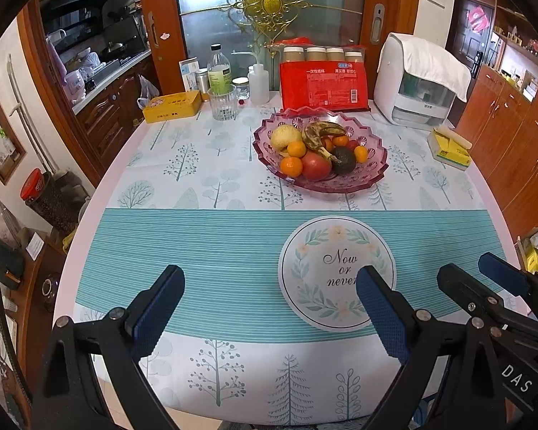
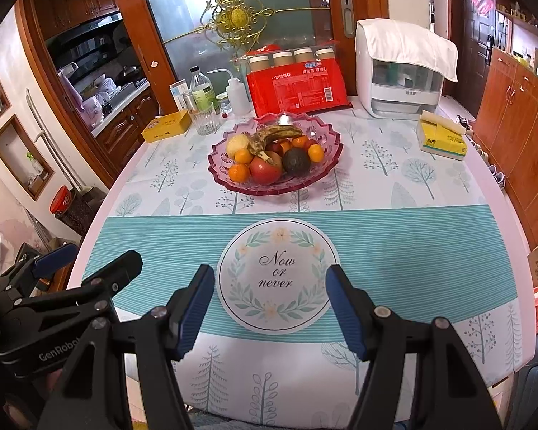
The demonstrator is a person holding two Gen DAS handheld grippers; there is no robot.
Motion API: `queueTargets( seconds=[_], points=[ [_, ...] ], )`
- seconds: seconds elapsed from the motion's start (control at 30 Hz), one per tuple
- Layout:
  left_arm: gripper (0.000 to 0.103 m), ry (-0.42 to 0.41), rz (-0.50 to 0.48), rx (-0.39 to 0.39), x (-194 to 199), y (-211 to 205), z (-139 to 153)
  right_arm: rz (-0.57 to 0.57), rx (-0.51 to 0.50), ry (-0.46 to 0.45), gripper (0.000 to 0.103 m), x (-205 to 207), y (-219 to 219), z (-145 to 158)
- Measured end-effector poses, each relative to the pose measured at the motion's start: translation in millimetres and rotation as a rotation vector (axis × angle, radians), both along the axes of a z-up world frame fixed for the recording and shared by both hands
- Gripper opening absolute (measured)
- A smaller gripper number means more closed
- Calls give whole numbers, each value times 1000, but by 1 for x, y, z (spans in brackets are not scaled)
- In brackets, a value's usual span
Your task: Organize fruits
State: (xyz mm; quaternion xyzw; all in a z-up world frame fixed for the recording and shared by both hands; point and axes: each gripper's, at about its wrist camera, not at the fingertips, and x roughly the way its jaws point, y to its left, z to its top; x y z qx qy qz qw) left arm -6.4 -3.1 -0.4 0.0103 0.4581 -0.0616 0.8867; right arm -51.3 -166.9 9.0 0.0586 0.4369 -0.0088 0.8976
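A pink glass fruit bowl stands on the far half of the table. It holds a spotted banana, a red apple, a dark avocado, a yellow round fruit and several oranges. My left gripper hovers open over the near teal stripe, nothing between its fingers. My right gripper is open too, empty, over the round "Now or never" print. Each gripper shows at the edge of the other's view.
Behind the bowl stand a red pack of paper cups, a white appliance with a cloth, bottles, a glass and a yellow tin. A yellow tissue pack lies at the right. Wooden cabinets flank the table.
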Motion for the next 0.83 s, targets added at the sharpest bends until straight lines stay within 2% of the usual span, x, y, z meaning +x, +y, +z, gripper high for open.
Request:
queueTargets(
  seconds=[0.83],
  points=[
    [96, 11, 2, 2, 4, 2, -3, -2, 2, 8, 65, 7, -1, -4]
  ],
)
